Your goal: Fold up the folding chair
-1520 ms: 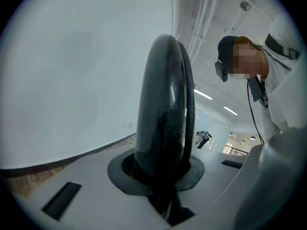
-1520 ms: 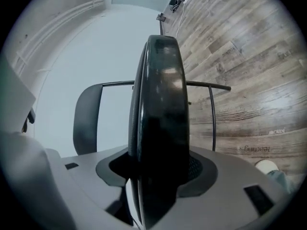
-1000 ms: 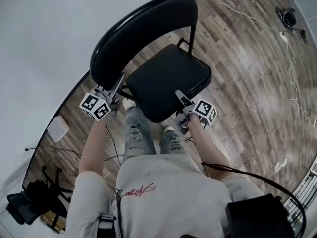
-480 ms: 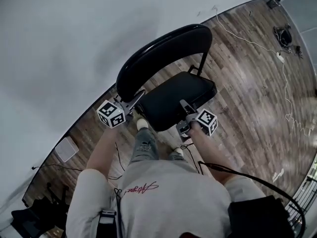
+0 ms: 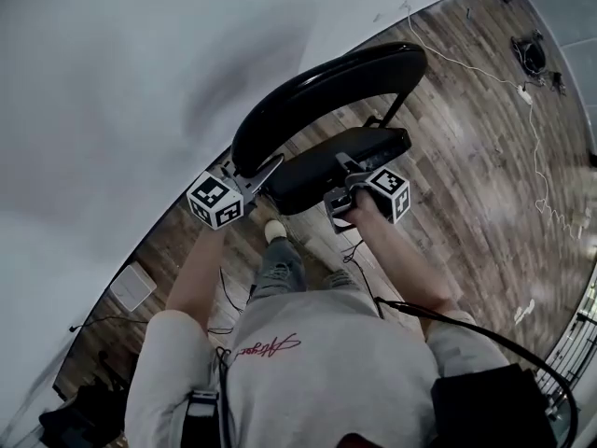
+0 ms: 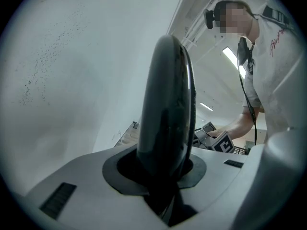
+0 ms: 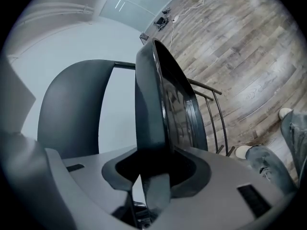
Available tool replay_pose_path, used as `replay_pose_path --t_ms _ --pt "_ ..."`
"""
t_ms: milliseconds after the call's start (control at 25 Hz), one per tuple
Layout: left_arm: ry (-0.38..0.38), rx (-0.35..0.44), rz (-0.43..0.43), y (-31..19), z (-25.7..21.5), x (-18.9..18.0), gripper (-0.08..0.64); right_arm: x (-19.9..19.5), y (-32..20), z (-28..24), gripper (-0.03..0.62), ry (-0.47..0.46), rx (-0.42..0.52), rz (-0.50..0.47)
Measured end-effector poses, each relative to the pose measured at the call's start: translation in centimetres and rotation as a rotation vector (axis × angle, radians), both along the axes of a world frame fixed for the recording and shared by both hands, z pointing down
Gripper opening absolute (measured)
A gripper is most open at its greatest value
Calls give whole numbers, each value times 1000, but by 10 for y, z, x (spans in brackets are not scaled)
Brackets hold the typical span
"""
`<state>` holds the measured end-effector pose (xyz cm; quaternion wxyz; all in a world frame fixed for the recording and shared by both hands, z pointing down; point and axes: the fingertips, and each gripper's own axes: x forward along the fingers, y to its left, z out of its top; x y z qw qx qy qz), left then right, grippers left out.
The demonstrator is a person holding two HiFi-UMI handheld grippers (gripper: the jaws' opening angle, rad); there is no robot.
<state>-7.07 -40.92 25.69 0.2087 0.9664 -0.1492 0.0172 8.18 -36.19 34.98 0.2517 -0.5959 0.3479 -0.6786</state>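
in left tongs (image 5: pixel 270 167), folding chair (image 5: pixel 326 90)

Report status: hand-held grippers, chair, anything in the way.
Left hand-held gripper shut on backrest edge. Right hand-held gripper shut on seat front. Seat tipped up, not yet flat against backrest. Wall close behind.

Left arm (image 5: pixel 191 278) and right arm (image 5: pixel 403 267) both stretch forward, bare below the sleeves. The left gripper (image 5: pixel 265 172) points level, its fingers clamped on the backrest (image 5: pixel 322 91) edge. The right gripper (image 5: pixel 346 165) tilts downward, its fingers pressed onto the seat (image 5: pixel 312 174) rim between them
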Motion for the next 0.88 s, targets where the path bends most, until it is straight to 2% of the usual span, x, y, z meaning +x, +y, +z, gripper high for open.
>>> replay_pose_path --t_ms 240,440,720,800,880 --pt "15 -21 -40 18 -8 -3 117 -3 1 -10 146 15 -12 -14" --pt "22 -35 -65 -3 1 -25 120 -31 -40 -4 160 12 -43 -5" --pt "23 -126 -195 -13 13 -59 127 -63 -65 4 170 25 -81 -92" --pt "3 -166 -237 -20 17 -66 127 -69 -76 6 177 30 -88 -109" --pt "-62 -185 -262 -29 22 -71 127 -74 -87 6 184 35 -89 -120"
